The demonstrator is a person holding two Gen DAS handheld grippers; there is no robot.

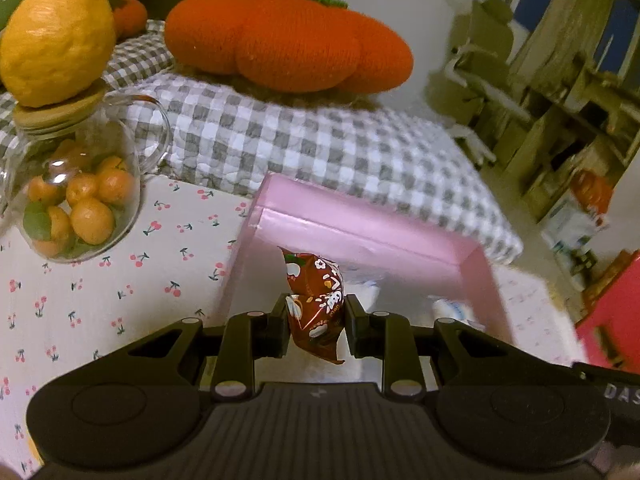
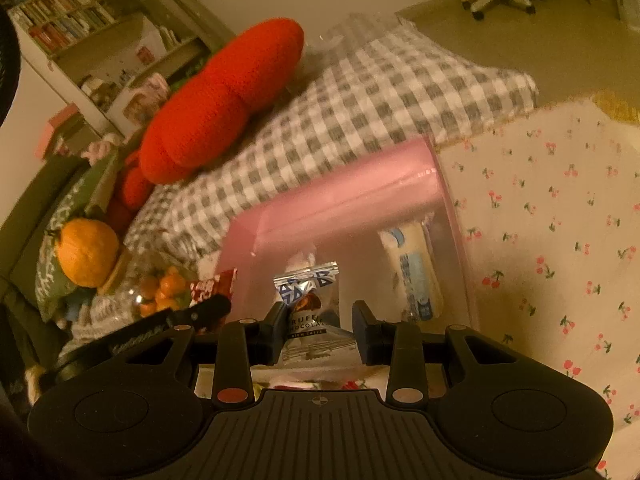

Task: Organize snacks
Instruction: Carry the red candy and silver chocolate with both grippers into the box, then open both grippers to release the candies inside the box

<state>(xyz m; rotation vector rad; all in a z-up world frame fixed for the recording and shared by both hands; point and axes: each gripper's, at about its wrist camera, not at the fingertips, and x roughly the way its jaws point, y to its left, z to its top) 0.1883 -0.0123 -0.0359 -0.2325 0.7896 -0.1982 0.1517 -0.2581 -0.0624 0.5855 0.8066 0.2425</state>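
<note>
My left gripper (image 1: pixel 316 312) is shut on a dark red snack packet (image 1: pixel 314 280), held over the near edge of a translucent pink box (image 1: pixel 360 224). In the right wrist view my right gripper (image 2: pixel 320 316) is shut on a silver and blue truffle chocolate packet (image 2: pixel 308 304), also over the pink box (image 2: pixel 340 192). A white and blue packet (image 2: pixel 416 272) lies inside the box at the right. The left gripper (image 2: pixel 200 312) with its red packet (image 2: pixel 212 284) shows at the left of the right wrist view.
A cherry-print cloth (image 1: pixel 100 280) covers the table. A glass jar (image 1: pixel 76 200) of small oranges stands at the left with a large orange fruit (image 1: pixel 56 36) on its lid. Behind the box lie a checked blanket (image 1: pixel 320 148) and an orange knitted cushion (image 1: pixel 288 36).
</note>
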